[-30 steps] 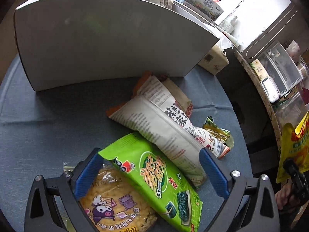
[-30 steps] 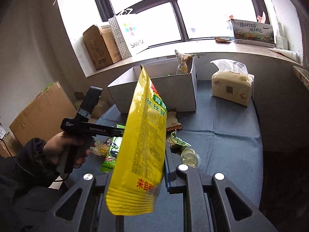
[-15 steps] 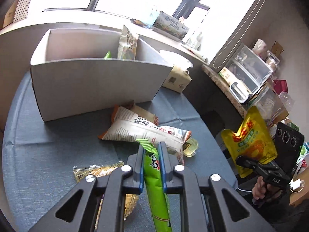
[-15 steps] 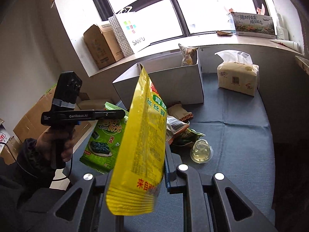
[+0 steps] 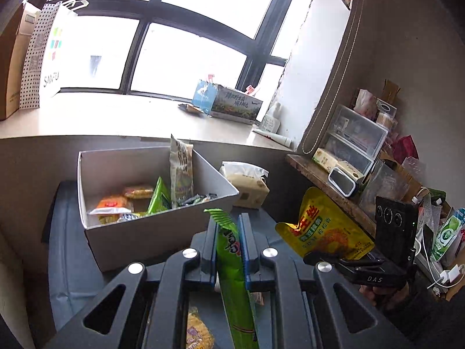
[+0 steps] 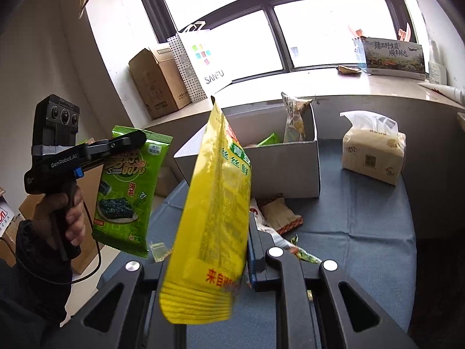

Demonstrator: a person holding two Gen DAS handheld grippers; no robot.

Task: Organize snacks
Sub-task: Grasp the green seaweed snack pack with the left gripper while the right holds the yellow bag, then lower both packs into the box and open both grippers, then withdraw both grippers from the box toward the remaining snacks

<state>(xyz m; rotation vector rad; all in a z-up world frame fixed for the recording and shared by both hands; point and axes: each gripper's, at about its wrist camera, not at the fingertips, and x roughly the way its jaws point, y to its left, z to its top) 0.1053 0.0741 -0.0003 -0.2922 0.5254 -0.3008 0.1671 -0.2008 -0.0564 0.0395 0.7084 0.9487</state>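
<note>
My left gripper (image 5: 228, 232) is shut on a green seaweed snack pack (image 5: 232, 264), held in the air in front of the white cardboard box (image 5: 145, 232); the pack also shows in the right wrist view (image 6: 128, 186). The box holds several snack packs, one standing upright (image 5: 181, 171). My right gripper (image 6: 223, 250) is shut on a yellow snack pouch (image 6: 215, 226), held up above the table to the right of the left gripper; the pouch shows in the left wrist view (image 5: 322, 229). More snack packs (image 6: 279, 215) lie on the blue-grey tablecloth in front of the box.
A tissue pack (image 6: 372, 151) sits on the table right of the box. The windowsill behind carries a brown carton (image 6: 159, 84), a white SANFU bag (image 6: 203, 61) and a printed box (image 6: 392, 55). A cluttered shelf with plastic drawers (image 5: 354, 136) stands at the right.
My left gripper closed on the green seaweed pack and lifted it off the table, up toward the box. The right gripper kept the yellow pouch raised and moved slightly closer to the box.
</note>
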